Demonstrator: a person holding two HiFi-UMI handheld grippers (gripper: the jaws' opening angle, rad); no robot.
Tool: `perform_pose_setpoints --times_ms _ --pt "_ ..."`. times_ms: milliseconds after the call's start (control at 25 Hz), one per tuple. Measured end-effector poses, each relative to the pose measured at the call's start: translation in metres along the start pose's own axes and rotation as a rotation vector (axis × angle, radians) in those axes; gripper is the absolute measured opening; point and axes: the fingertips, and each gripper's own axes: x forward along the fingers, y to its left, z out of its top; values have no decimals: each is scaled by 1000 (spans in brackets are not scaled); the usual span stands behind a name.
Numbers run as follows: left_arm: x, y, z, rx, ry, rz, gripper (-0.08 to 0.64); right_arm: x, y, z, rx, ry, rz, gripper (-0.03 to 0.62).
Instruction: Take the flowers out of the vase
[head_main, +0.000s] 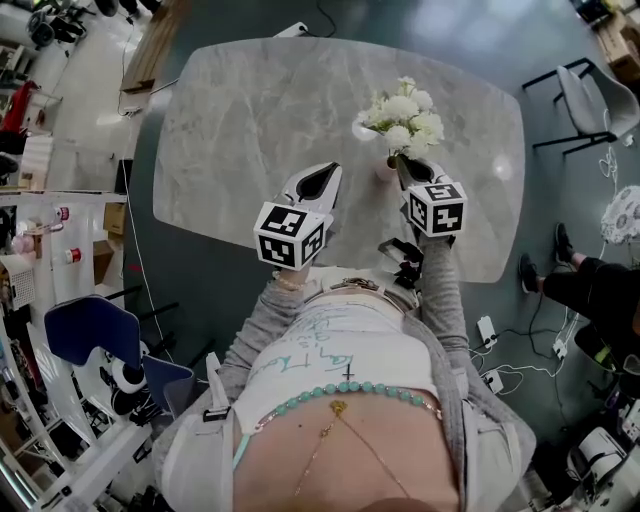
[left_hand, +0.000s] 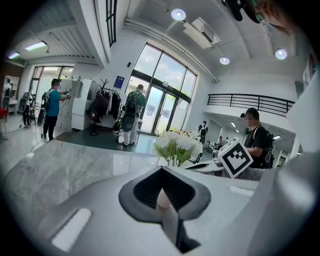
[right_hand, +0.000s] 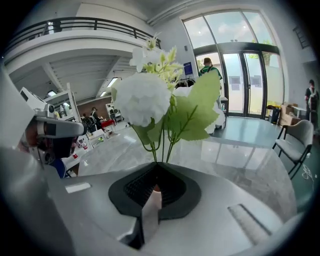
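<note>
Stems of flowers (right_hand: 145, 97) inside right tool (right_hand: 157, 167)

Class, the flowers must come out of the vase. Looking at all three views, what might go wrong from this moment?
1. The right gripper appears shut on the stems of the flowers, while the left gripper hangs clear of the vase; a lift may drag or tip the unsteadied vase.
2. The stems look thin, so a hard pinch might bend them.
</note>
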Motion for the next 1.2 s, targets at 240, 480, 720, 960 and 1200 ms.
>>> perform_pose_setpoints --times_ms 240,480,720,960,1200 --pt "-1 0 -2 -7 1 1 2 7 2 -9 -4 14 15 29" --pt "-2 0 -4 -14 3 2 2 10 -2 -17 7 28 7 39" --pt "-2 -1 -5 -18 7 0 1 12 -4 -21 20 32 19 76" --pt "2 1 -6 -18 12 -3 2 20 -5 -14 21 5 38 145" --pt "0 1 -7 -20 12 -5 2 25 0 1 -1 -29 48 176"
